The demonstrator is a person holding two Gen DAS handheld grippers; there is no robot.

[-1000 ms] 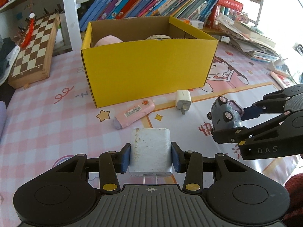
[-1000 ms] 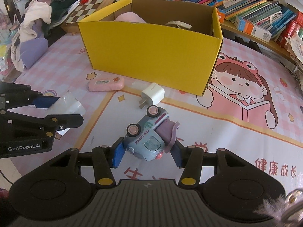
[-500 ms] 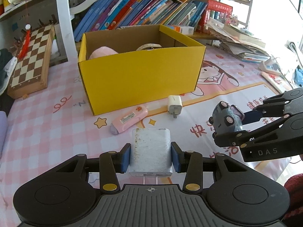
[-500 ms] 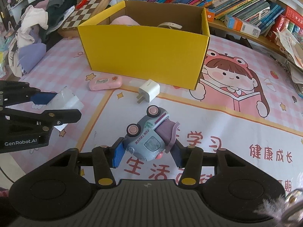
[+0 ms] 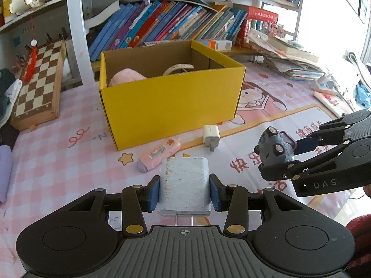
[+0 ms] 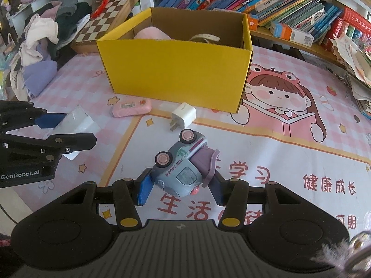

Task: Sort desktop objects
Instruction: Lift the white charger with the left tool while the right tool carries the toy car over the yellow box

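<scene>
My left gripper [image 5: 184, 191] is shut on a scuffed white power adapter [image 5: 184, 185], prongs toward the camera, held above the mat. My right gripper [image 6: 179, 186] is shut on a grey and purple toy truck [image 6: 182, 164] tipped on its side; the same truck [image 5: 274, 148] shows at the right of the left wrist view. Ahead stands an open yellow cardboard box [image 5: 171, 102] [image 6: 176, 69] holding a pink soft thing [image 5: 126, 78] and a beige strap [image 5: 178, 68]. In front of the box lie a pink eraser-like case [image 5: 160, 154] [image 6: 132, 107] and a small white charger plug [image 5: 211, 135] [image 6: 183, 117].
A chessboard [image 5: 38, 81] leans at the back left. Slanted books [image 5: 174, 25] fill the shelf behind the box, and a paper pile [image 5: 287, 58] sits at the right. Clothes [image 6: 44, 37] are heaped left of the pink cartoon mat [image 6: 278, 139].
Both grippers have risen and drawn back with their loads still held, so the box looks smaller and more of its inside shows. Items on the mat stay put.
</scene>
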